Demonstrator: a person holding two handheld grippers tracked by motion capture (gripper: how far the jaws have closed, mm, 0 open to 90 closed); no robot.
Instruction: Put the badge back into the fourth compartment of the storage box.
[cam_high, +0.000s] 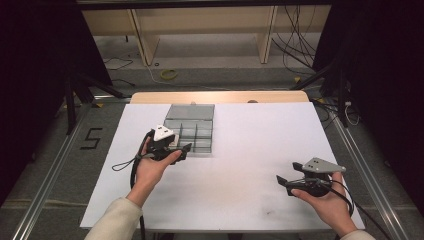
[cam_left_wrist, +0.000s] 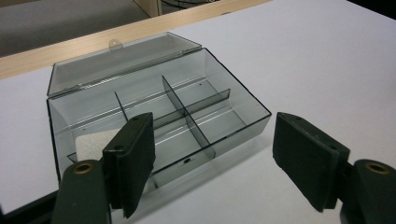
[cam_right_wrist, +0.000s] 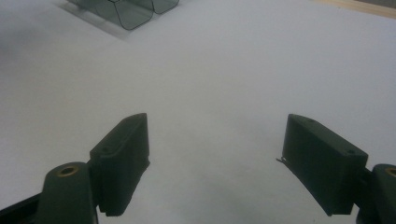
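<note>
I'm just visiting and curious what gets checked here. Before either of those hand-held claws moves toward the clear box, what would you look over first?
1. Box lid open: ok. The clear box has its lid folded back.
2. Compartments free: cannot tell. Most look empty, but something pale lies in one near corner.
3. Left gripper ready: ok. Jaws wide apart, nothing between them, right at the box.
4. Right gripper ready: ok. Jaws apart and empty, above bare table.
5. Path across the white table: ok, nothing lies between the right gripper and the box.

Box (cam_high: 191, 129) on table (cam_high: 250, 150), w/ lid (cam_high: 190, 111) behind.
</note>
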